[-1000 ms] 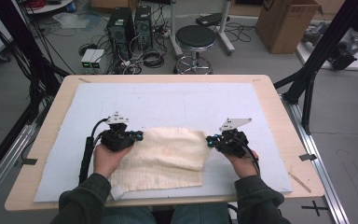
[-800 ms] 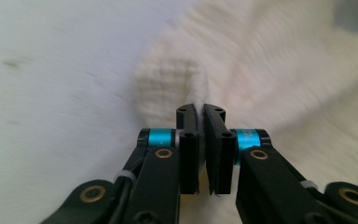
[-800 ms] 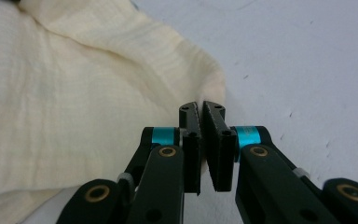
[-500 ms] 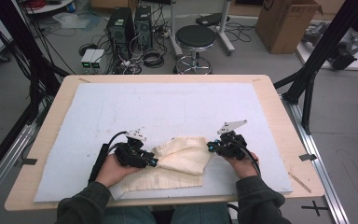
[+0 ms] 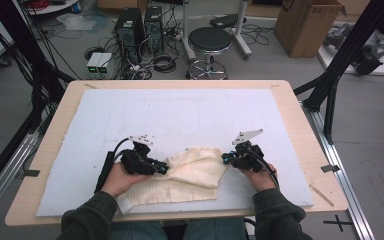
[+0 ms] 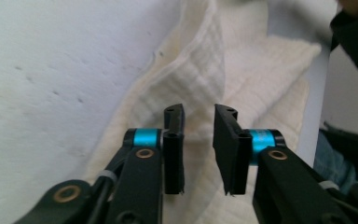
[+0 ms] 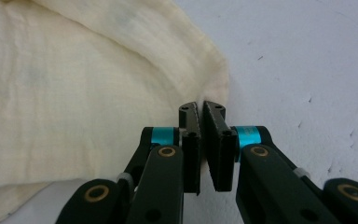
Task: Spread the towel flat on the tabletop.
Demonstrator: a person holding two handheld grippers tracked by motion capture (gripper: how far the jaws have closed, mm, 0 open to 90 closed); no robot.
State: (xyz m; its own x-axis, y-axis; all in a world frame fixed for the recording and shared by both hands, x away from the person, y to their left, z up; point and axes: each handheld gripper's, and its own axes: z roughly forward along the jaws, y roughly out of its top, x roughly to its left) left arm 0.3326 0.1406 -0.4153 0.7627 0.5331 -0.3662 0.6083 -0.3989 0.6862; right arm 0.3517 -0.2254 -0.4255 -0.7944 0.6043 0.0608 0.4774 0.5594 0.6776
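The right gripper (image 7: 200, 109) is clamped on the cloth (image 5: 195, 172) corner; the left gripper (image 6: 198, 114), jaws just closing but apart, hovers over the cloth at 8 o'clock on the bench (image 5: 300, 125).

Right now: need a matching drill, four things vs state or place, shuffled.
Things:
1. left gripper
2. right gripper
3. cloth
4. stool

States or places:
A. cream, bunched between the two grippers on the white mat
B. jaws apart, just closing after opening, cloth beyond them unpinched
C. on the floor beyond the table's far edge
D. jaws shut on a cloth edge

Pairs: 1-B, 2-D, 3-A, 4-C
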